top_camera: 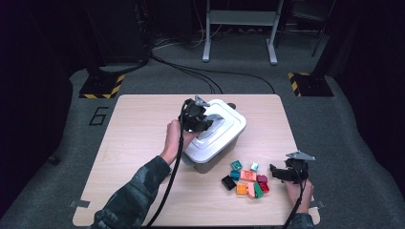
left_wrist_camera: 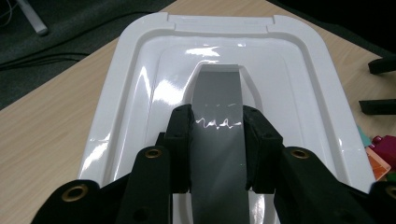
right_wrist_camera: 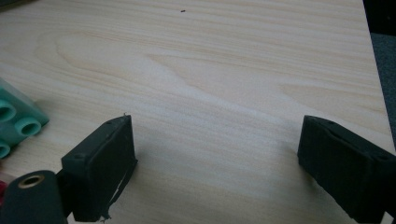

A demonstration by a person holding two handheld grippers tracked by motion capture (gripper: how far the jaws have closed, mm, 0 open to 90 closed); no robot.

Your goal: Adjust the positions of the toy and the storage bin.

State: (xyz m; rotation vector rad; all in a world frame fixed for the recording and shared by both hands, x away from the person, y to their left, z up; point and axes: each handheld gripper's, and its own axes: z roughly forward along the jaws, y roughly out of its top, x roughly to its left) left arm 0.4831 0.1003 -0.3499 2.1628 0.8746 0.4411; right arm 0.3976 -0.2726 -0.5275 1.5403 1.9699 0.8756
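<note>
Left gripper has both pads clamped on the grey handle of the white lid, which sits on the grey storage box near the table's centre. Right gripper rests at 4 o'clock from the box, jaws wide apart over bare wood, nothing between them. At its 9 o'clock, the pile of coloured toy bricks lies just beside it, a green brick nearest.

A lab: taped stand bases, floor cables, numbered carpet.
</note>
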